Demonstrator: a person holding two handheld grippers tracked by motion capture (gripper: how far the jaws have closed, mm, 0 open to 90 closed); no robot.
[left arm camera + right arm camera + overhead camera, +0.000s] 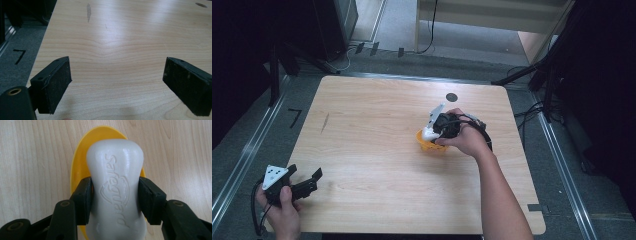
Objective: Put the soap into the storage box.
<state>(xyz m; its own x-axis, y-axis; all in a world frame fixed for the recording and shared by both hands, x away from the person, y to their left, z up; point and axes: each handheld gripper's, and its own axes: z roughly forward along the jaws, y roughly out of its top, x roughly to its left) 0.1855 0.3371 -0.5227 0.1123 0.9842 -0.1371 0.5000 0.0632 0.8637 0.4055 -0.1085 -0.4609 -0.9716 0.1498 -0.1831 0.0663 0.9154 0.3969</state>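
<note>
On the pale wooden surface (377, 150), your right gripper (115, 195) clamps the white soap bar (115, 170) between its jaws, directly above the yellow dish (80, 167) awaiting it, while your left gripper (116, 82) idles, jaws spread.

I count one white bar of soap (115, 187) and one yellow dish (79, 167) beneath it on my one wooden table (377, 150). I have two grippers: the right gripper (115, 197) and the left gripper (304, 181). One dark round spot (452, 97) marks the tabletop.
</note>
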